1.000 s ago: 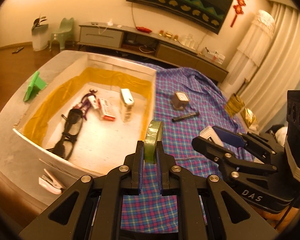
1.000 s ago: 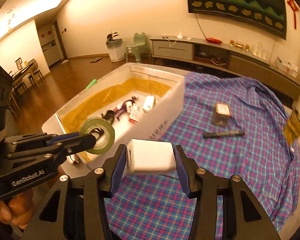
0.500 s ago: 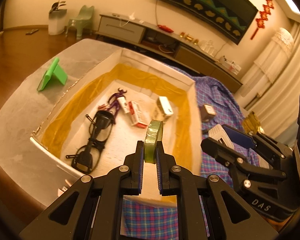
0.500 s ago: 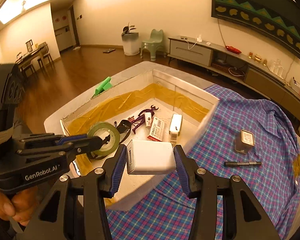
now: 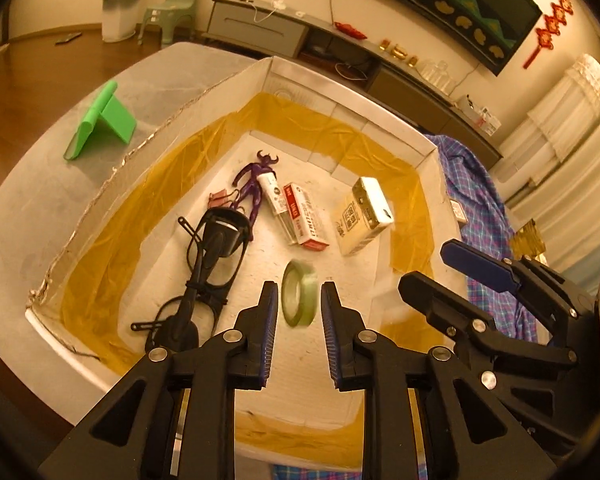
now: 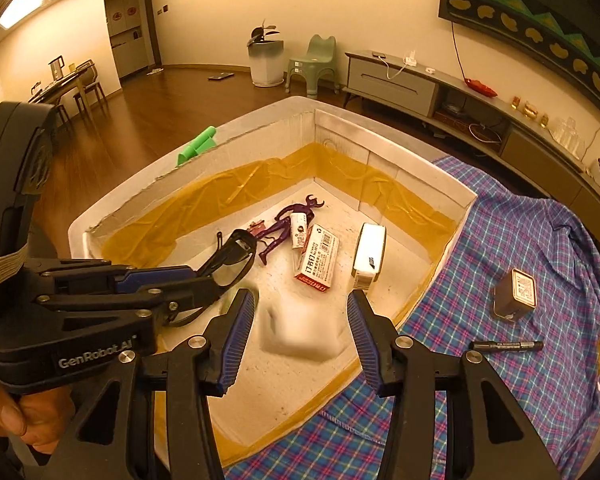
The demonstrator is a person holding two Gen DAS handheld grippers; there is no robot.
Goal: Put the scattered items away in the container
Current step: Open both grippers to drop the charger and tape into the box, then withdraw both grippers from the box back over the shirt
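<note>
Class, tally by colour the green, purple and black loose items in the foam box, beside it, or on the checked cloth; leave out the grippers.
Green: 2 (tape roll, stand)
Purple: 1 (figure)
Black: 2 (glasses, marker)
Total: 5

Both wrist cameras look steeply down, close above the white box [image 5: 352, 92] [image 6: 416, 168]; both share its floor.

Glasses [image 5: 204, 276] in box [image 5: 340, 92]; marker [image 6: 506, 346] outside.
</note>
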